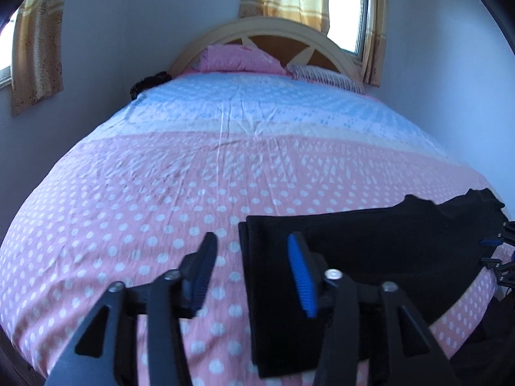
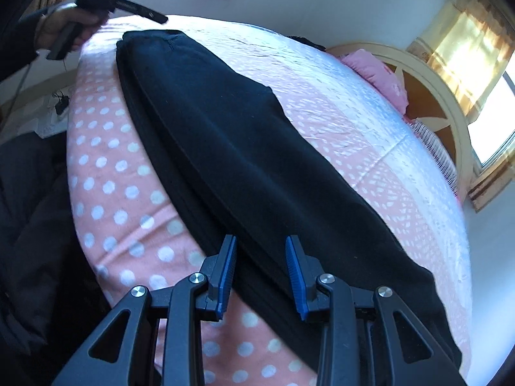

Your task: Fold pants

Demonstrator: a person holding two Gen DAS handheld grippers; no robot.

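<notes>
Black pants [image 1: 370, 251] lie flat and lengthwise near the front edge of the bed, one leg stacked on the other. My left gripper [image 1: 251, 236] is open over their square left end, one finger above the cloth and the other above the sheet. In the right wrist view the pants [image 2: 231, 148] stretch away from me. My right gripper [image 2: 260, 238] stands open just over their near end, nothing between its fingers. A hand [image 2: 61, 29] holds the left gripper [image 2: 154, 16] above the far end. The right gripper [image 1: 492, 251] peeks in at the left wrist view's right edge.
The bed carries a pink polka-dot and pale blue sheet [image 1: 161, 193]. A pink pillow [image 1: 238, 59] and a curved headboard [image 1: 267, 29] are at the far end, with curtained windows [image 1: 347, 9] behind. Dark clothing [image 2: 29, 193] lies beside the bed's front edge.
</notes>
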